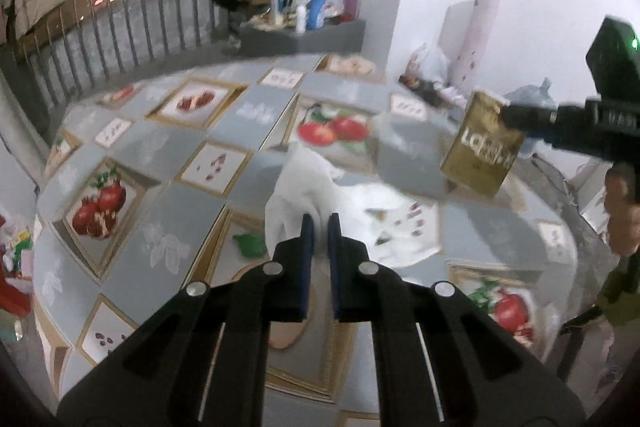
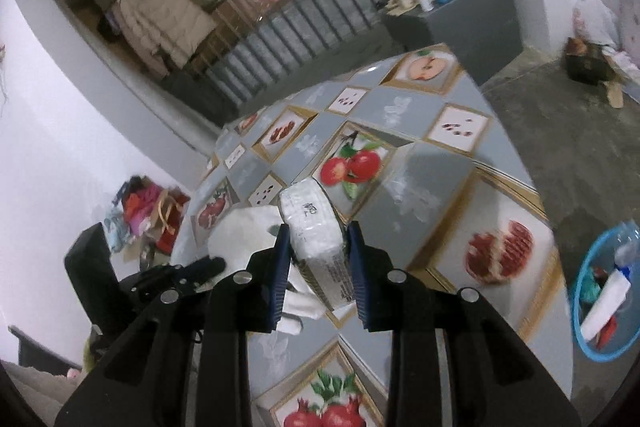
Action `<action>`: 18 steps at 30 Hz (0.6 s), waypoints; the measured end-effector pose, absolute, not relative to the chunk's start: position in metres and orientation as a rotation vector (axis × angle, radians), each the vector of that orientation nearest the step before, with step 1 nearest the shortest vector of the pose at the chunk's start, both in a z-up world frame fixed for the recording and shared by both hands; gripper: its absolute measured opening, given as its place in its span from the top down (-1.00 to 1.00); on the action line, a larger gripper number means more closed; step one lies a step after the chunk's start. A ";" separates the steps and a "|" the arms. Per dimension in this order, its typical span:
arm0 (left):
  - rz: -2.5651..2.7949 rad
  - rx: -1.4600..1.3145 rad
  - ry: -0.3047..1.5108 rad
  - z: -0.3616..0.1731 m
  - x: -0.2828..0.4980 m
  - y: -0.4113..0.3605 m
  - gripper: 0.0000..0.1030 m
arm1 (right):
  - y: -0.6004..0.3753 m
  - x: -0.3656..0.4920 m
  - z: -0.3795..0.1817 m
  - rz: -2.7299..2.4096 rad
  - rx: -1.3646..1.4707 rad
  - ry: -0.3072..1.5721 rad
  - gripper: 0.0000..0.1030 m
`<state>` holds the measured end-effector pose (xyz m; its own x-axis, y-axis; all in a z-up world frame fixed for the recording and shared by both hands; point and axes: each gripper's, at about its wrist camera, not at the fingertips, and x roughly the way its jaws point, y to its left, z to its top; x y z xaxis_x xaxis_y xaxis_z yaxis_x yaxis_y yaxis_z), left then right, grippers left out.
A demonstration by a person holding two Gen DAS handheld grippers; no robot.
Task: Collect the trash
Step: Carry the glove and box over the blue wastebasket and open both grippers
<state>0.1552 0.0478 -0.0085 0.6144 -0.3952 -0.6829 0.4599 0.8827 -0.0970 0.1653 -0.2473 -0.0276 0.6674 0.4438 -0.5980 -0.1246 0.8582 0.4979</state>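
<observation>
Left hand-held gripper point(image 1: 320, 223) is pinching crumpled white tissue point(image 1: 304, 191) above the fruit-print desk point(image 1: 192, 195) | right hand-held gripper point(image 2: 318, 239) is clamping a gold-and-white cardboard packet point(image 2: 316, 227) | progress: both lifted, neither is lying in the blue plastic basin point(image 2: 580, 311) yet | remaining: green scrap point(image 1: 250, 245) lying on desk

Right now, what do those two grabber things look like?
Both are black plastic. The left gripper has two chunky arms with long slots, round silver pins at the joints and flat dark-blue pads on its jaws. The right gripper looks the same, with ridged blue pads. From the left view, its boxy black body carries a small green light.
</observation>
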 end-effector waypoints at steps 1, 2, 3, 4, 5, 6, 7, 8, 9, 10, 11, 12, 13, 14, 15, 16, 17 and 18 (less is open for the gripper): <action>-0.502 0.092 0.750 -0.003 0.152 0.045 0.89 | -0.251 0.156 -0.025 0.310 0.441 0.764 0.46; -0.514 0.093 0.734 0.003 0.148 0.041 0.90 | -0.254 0.151 -0.022 0.295 0.442 0.754 0.45; -0.526 0.093 0.724 0.009 0.145 0.038 0.90 | -0.259 0.145 -0.020 0.279 0.444 0.743 0.45; -0.540 0.093 0.715 0.013 0.144 0.034 0.90 | -0.265 0.137 -0.018 0.257 0.452 0.730 0.46; -0.557 0.092 0.705 0.018 0.142 0.029 0.90 | -0.271 0.131 -0.016 0.242 0.461 0.720 0.46; -0.572 0.090 0.696 0.023 0.140 0.024 0.90 | -0.276 0.126 -0.013 0.228 0.471 0.707 0.45; -0.589 0.090 0.685 0.028 0.137 0.019 0.90 | -0.287 0.116 -0.009 0.199 0.484 0.684 0.46; -0.608 0.092 0.670 0.035 0.135 0.012 0.90 | -0.294 0.109 -0.005 0.174 0.489 0.667 0.46; -0.625 0.095 0.657 0.039 0.133 0.006 0.90 | -0.302 0.101 -0.002 0.147 0.493 0.649 0.46; -0.643 0.097 0.644 0.045 0.132 0.000 0.90 | -0.309 0.095 0.001 0.124 0.497 0.635 0.46; -0.669 0.100 0.628 0.051 0.131 -0.010 0.90 | -0.319 0.086 0.004 0.087 0.504 0.616 0.46; -0.693 0.103 0.615 0.057 0.129 -0.019 0.90 | -0.328 0.078 0.006 0.058 0.513 0.598 0.45; -0.712 0.106 0.608 0.060 0.129 -0.027 0.90 | -0.338 0.069 0.008 0.032 0.525 0.580 0.46; -0.740 0.112 0.597 0.065 0.128 -0.040 0.90 | -0.344 0.065 0.009 0.015 0.532 0.569 0.46; -0.762 0.121 0.590 0.068 0.128 -0.051 0.90 | -0.352 0.058 0.010 -0.013 0.542 0.554 0.46; -0.784 0.131 0.584 0.071 0.128 -0.064 0.90 | -0.364 0.048 0.010 -0.056 0.550 0.536 0.46; -0.811 0.141 0.583 0.073 0.128 -0.079 0.90 | -0.374 0.040 0.010 -0.094 0.554 0.524 0.46; -0.836 0.147 0.585 0.074 0.128 -0.093 0.90 | -0.380 0.035 0.009 -0.117 0.557 0.517 0.45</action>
<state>0.1282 -0.0930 0.0745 0.5237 -0.6564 -0.5429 0.7349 0.6705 -0.1018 0.0350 -0.3801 0.0089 0.8662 0.0317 -0.4988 0.2428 0.8456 0.4753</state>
